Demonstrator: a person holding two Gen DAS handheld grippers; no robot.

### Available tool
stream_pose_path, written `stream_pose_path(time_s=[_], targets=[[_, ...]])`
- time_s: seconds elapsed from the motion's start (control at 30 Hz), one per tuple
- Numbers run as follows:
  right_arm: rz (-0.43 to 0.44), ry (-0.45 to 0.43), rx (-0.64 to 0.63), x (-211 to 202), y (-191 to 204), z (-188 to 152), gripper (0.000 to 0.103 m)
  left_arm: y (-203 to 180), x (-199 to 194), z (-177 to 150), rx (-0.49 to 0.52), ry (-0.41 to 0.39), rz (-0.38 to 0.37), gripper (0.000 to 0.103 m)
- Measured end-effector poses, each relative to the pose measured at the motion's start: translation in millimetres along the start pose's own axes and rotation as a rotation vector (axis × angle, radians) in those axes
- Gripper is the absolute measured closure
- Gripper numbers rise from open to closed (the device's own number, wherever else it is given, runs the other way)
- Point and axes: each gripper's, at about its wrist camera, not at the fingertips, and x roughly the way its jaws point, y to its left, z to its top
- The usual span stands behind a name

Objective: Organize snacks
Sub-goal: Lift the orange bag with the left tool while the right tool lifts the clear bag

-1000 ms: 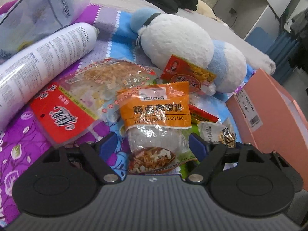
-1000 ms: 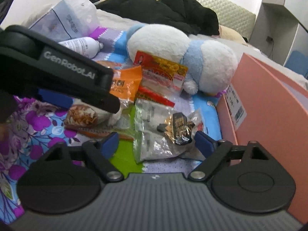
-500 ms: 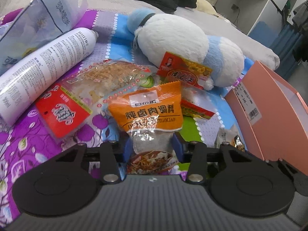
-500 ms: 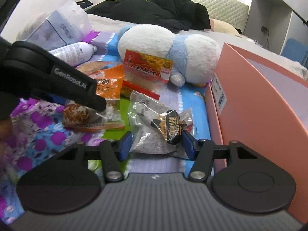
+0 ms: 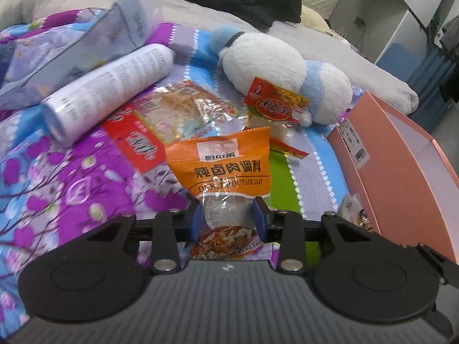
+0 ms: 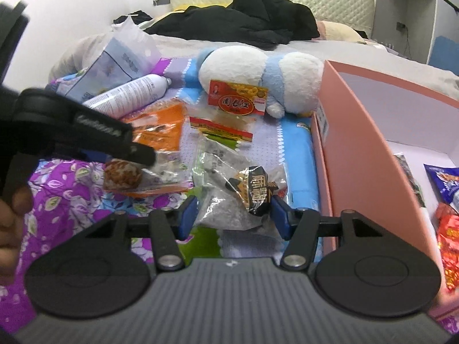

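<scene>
My left gripper is closing its jaws on an orange seasoning packet. The blue pads press the packet's clear lower part and hold it off the flowered bedspread. My right gripper is shut on a clear packet with a black-and-gold label, also lifted. In the right wrist view the left gripper's black body reaches in from the left with the orange packet beneath it. An open pink box stands to the right with several snack packets inside.
A white-and-blue plush toy lies behind the snacks with a red-and-yellow packet leaning on it. A white spray can, a red-and-clear packet and a clear bag lie at the left. Black clothes lie on the bed behind.
Both grippers went from wide open around their packets to shut on them, then rose and pulled back with the packets. The pink box's inside has come into the right wrist view.
</scene>
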Motion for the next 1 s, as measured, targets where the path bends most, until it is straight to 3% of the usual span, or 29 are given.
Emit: stream_pose_path(time_s=[0.53, 0.8, 1.0], targets=[[0.077, 0.037, 0.041, -52.5, 8.5, -9.6, 0.045, -5.0, -81.0, -40.1, -0.01, -0.001, 0.011, 0.063], [0.055, 0.025, 0.047, -73.7, 3.0, 1.5, 0.045, -10.8, -104.5, -42.3, -0.004, 0.004, -0.002, 0.064], [0.022, -0.008, 0.03, -91.4, -2.1, 13.5, 0.051, -21.5, -122.4, -36.9, 0.019, -0.02, -0.022, 0.064]])
